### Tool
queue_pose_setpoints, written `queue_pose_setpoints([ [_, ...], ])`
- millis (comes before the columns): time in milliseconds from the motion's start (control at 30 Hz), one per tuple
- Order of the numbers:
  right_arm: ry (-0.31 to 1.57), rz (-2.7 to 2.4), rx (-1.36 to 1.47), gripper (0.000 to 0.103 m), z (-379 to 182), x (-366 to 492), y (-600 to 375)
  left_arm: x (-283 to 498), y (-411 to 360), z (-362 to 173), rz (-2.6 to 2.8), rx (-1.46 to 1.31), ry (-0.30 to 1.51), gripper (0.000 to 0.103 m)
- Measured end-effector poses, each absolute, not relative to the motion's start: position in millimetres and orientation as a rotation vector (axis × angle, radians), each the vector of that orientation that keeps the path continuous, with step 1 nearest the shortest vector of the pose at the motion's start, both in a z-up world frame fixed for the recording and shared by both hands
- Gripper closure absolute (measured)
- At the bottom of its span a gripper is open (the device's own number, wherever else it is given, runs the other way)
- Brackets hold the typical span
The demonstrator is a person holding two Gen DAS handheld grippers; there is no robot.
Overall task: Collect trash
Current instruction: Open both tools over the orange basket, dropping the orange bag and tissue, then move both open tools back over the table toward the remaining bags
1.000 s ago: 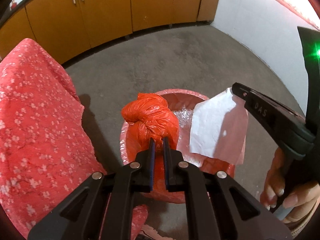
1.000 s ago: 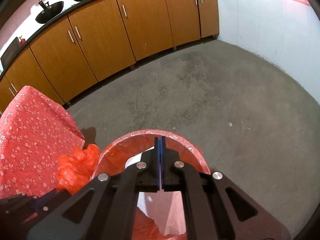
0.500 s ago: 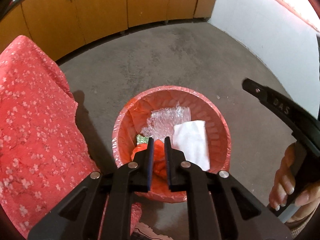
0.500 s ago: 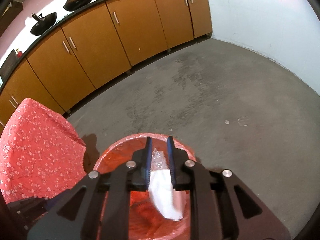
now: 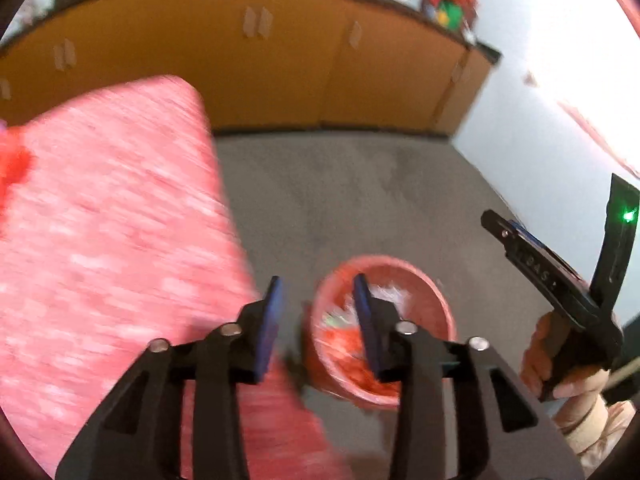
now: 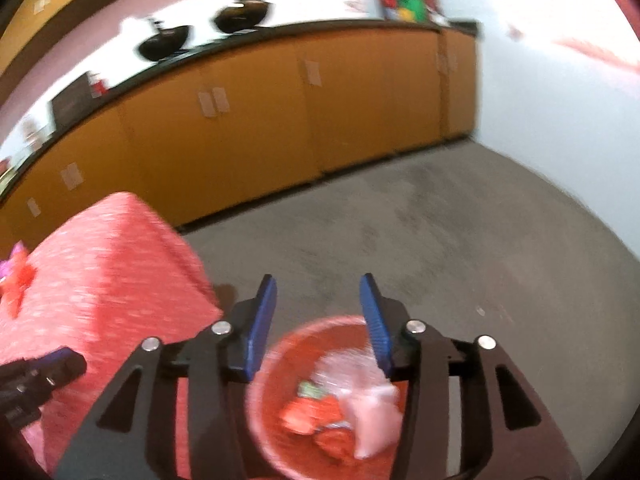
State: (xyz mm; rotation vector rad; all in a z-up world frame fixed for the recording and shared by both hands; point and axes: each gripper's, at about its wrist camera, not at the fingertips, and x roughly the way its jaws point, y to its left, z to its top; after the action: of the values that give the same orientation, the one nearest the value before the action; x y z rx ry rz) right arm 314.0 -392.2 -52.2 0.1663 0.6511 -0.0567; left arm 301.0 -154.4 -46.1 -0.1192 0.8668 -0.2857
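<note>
A round red-lined bin (image 5: pixel 436 304) (image 6: pixel 272 432) stands on the grey floor beside a table draped in red floral cloth. Inside it lie a crumpled orange bag (image 6: pixel 308 416), a white sheet (image 6: pixel 374 416) and clear wrap. My left gripper (image 5: pixel 318 296) hangs high above the bin's left rim, its jaws opening with nothing between them. My right gripper (image 6: pixel 318 296) is above the bin too, jaws opening and empty; it also shows at the right edge of the left wrist view (image 5: pixel 516 240), held by a hand. Red and pink scraps (image 6: pixel 16 276) sit on the table at far left.
The red-clothed table (image 5: pixel 100 240) (image 6: pixel 100 264) fills the left side, close to the bin. Orange cabinets (image 6: pixel 280 120) under a dark counter line the back wall. A white wall (image 5: pixel 552 148) closes the right. Grey floor (image 6: pixel 440 240) lies between.
The left gripper dropped the orange bag and the right the white sheet into the bin. Both then rose away, swung toward the table and opened wider; the frames are now blurred.
</note>
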Motion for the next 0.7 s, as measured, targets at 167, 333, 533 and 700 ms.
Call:
queue_pose_setpoints([
  [167, 0.633, 0.155, 0.127, 0.053, -15, 325, -282, 289, -38, -18, -0.063, -0.105, 0.752, 0.06],
  [333, 0.662, 0.354, 0.091, 0.053, -2, 334, -156, 278, 81, -17, 0.208, -0.07, 0.704, 0.06],
  [533, 0.707, 0.483, 0.083, 0.053, -9, 347, -29, 260, 197, -24, 0.411, -0.141, 0.678, 0.057],
  [700, 0.723, 0.455, 0.002, 0.05, -27, 361, 44, 254, 246, -31, 0.472, -0.216, 0.656, 0.055],
])
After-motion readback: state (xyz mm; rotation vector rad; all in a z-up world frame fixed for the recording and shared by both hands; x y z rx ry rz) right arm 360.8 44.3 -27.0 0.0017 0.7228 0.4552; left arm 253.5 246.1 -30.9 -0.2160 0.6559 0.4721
